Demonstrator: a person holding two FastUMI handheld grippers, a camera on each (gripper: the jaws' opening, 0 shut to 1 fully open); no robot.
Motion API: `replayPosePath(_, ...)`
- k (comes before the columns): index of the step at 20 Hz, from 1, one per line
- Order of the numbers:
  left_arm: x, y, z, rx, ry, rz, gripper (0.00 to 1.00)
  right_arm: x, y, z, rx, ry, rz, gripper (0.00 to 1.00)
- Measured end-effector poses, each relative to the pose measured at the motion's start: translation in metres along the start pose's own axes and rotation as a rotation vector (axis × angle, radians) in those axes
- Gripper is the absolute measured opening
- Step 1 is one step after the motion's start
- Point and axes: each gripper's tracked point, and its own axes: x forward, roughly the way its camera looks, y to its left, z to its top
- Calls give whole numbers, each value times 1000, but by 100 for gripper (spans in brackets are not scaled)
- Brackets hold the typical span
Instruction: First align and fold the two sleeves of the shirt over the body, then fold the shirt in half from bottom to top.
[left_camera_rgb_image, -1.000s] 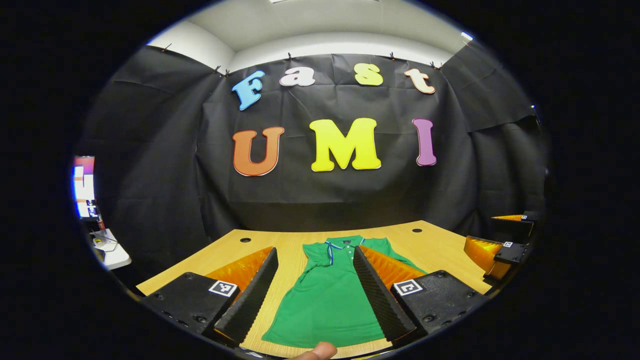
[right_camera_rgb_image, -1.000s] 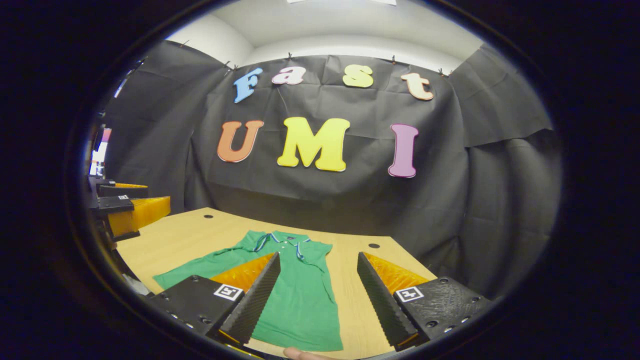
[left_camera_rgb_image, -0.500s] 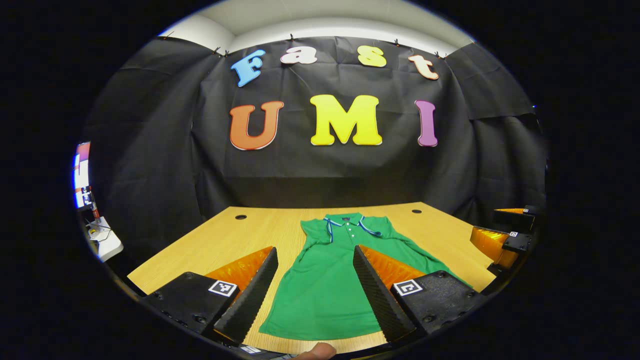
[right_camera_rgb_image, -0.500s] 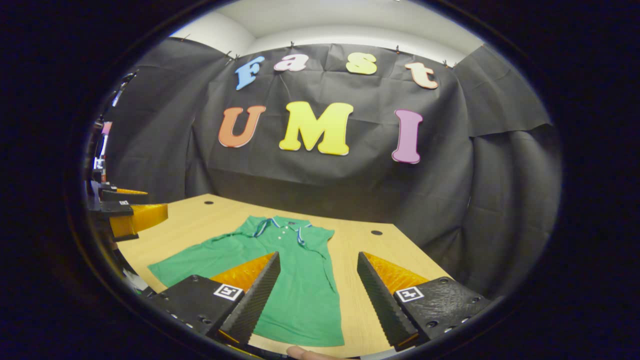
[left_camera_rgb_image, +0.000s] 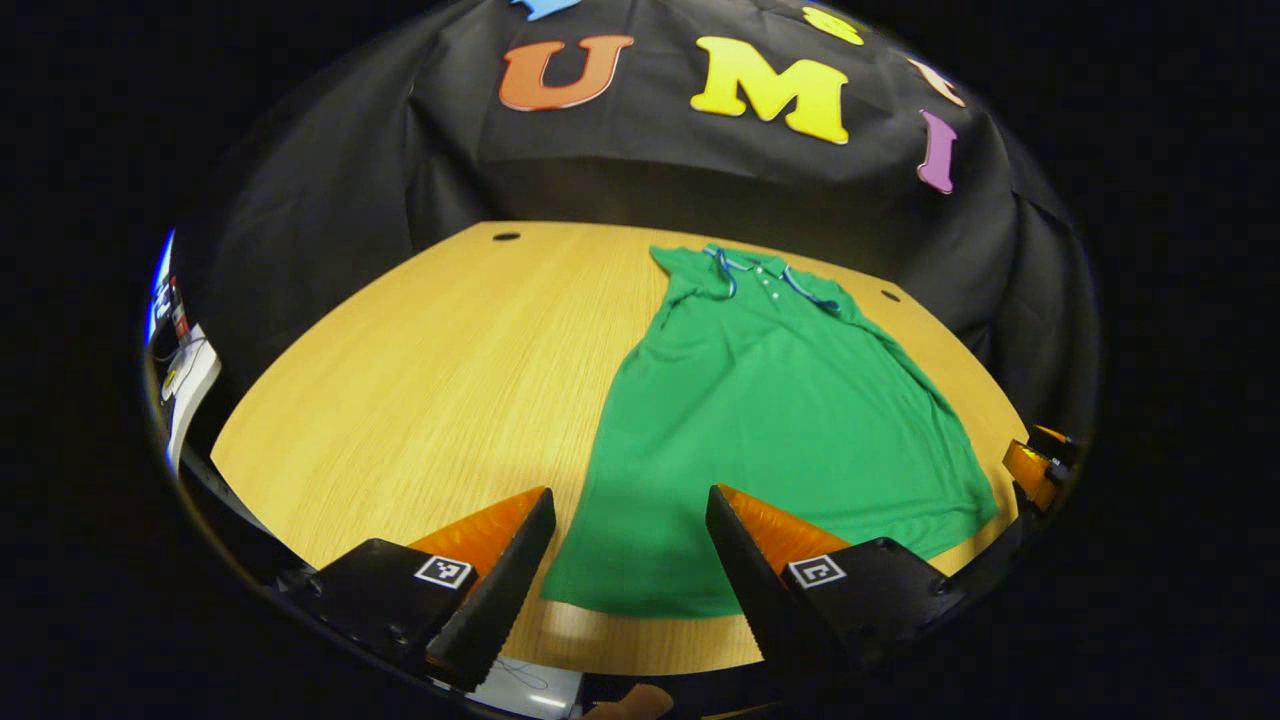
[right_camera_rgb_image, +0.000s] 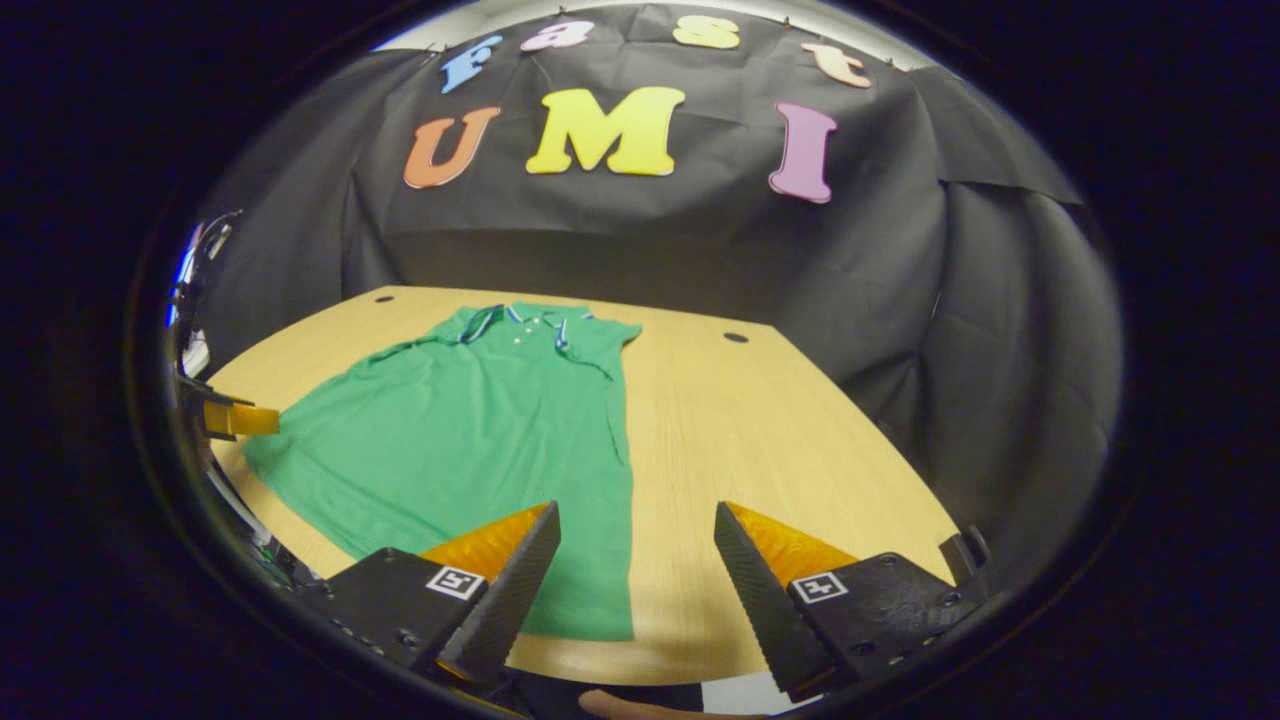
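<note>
We see the green polo shirt (left_camera_rgb_image: 770, 420) lying flat on the wooden table (left_camera_rgb_image: 440, 380), collar toward the black cloth wall (left_camera_rgb_image: 620, 170) and hem toward the near edge. In the left gripper view its hem lies just short of the table's near edge, and a broad stretch of bare wood lies open to the shirt's left. In the right gripper view the shirt (right_camera_rgb_image: 470, 430) has open wood on its right, out to the rounded table (right_camera_rgb_image: 780, 440) edge. The fabric looks like a soft knit, smooth with few wrinkles, and the collar carries blue and white trim with small buttons. The tabletop shows a fine straight grain and small round dark holes near its far corners. Our left gripper (left_camera_rgb_image: 630, 540) hangs above the hem with fingers spread apart, holding nothing. Our right gripper (right_camera_rgb_image: 637, 550) hangs above the shirt's right hem corner, fingers likewise apart and holding nothing. Both pairs of fingers have ridged, sawtooth inner faces.
</note>
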Motion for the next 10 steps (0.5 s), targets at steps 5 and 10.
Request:
replayPosePath(5,-1,10,-7,41,69,33,98,5,-1,-27,18,129,16,95)
replayPosePath(10,-5,13,-12,68,90,39,94,12,12,-44,78,247,60,95)
